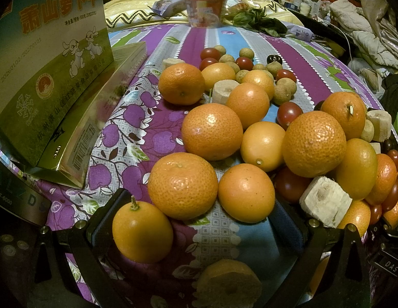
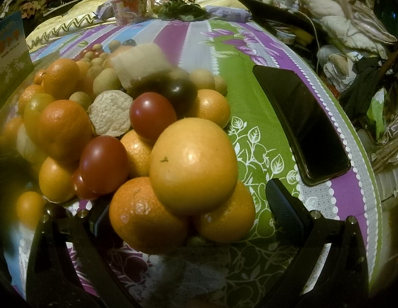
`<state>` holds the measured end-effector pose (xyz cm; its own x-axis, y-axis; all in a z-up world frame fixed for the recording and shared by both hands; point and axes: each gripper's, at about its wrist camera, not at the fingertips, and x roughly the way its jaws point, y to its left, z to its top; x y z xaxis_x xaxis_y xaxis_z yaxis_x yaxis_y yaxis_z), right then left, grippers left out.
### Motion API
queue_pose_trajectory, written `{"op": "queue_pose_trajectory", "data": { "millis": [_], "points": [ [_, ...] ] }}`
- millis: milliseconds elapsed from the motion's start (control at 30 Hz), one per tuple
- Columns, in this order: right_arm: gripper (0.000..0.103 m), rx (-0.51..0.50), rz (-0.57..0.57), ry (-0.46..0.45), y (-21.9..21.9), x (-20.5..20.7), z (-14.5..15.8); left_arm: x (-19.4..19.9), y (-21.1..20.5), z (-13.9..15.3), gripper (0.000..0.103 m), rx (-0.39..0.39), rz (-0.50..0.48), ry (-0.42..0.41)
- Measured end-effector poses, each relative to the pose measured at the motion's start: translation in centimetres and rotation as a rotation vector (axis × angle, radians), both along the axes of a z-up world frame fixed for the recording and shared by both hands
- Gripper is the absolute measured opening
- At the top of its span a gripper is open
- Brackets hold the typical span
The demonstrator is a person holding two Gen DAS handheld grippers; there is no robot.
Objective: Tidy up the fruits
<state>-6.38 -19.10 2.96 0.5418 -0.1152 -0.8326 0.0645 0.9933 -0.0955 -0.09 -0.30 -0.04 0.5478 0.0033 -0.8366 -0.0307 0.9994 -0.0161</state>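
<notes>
Fruits: glossy orange citrus, red cherry tomatoes, brown longans and pale cut chunks, heaped loose on a purple floral bedsheet. Left tongs and right tongs both gape wide, gripping nothing. Black phone beside heap; cluttered room behind.

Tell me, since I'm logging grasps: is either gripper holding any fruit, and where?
Nothing is held. The left gripper and right gripper are both open, with oranges lying loose between the fingers.

Printed cloth bedcover, matt, purple floral weave. Mandarins, dimpled waxy peel with soft sheen. Cherry tomatoes, smooth, glossy skin. Cut cane pieces, pale, fibrous, rough. Cardboard box, glossy print. Phone, glossy black glass. Gripper pads, textured matt black.
</notes>
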Motion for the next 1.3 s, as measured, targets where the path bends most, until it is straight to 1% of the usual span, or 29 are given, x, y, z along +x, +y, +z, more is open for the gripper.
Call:
{"op": "queue_pose_trajectory", "data": {
  "millis": [133,233,967,1033,1100,1133,1200,1267,1300],
  "points": [
    [0.103,-0.017,-0.007,0.003,0.2,0.1,0.1,0.0,0.0,0.0,0.103,0.000,0.000,0.000],
    [0.103,-0.001,-0.007,0.003,0.0,0.1,0.1,0.0,0.0,0.0,0.103,0.000,0.000,0.001],
    [0.103,-0.005,0.000,0.015,0.1,0.5,0.0,0.0,0.0,0.0,0.103,0.000,0.000,0.003],
    [0.103,-0.006,0.001,0.017,0.1,0.5,0.0,0.1,0.0,0.0,0.103,0.000,0.000,0.006],
    [0.103,0.005,0.010,0.028,-0.1,0.7,0.1,0.3,-0.1,0.1,0.103,-0.001,-0.003,0.030],
    [0.100,0.018,0.014,0.034,-0.2,0.7,0.4,0.6,-0.1,0.2,0.103,-0.007,-0.018,0.061],
    [0.081,0.057,0.042,0.028,-0.3,0.1,1.4,1.1,0.3,0.2,0.103,-0.016,-0.071,0.099],
    [0.083,0.101,0.073,-0.006,-0.4,-1.7,3.4,0.7,0.8,0.6,0.103,-0.046,-0.161,0.140],
    [0.084,0.115,0.075,-0.036,-0.4,-3.1,4.7,-0.3,1.4,1.2,0.103,-0.085,-0.182,0.161]
  ]
}}
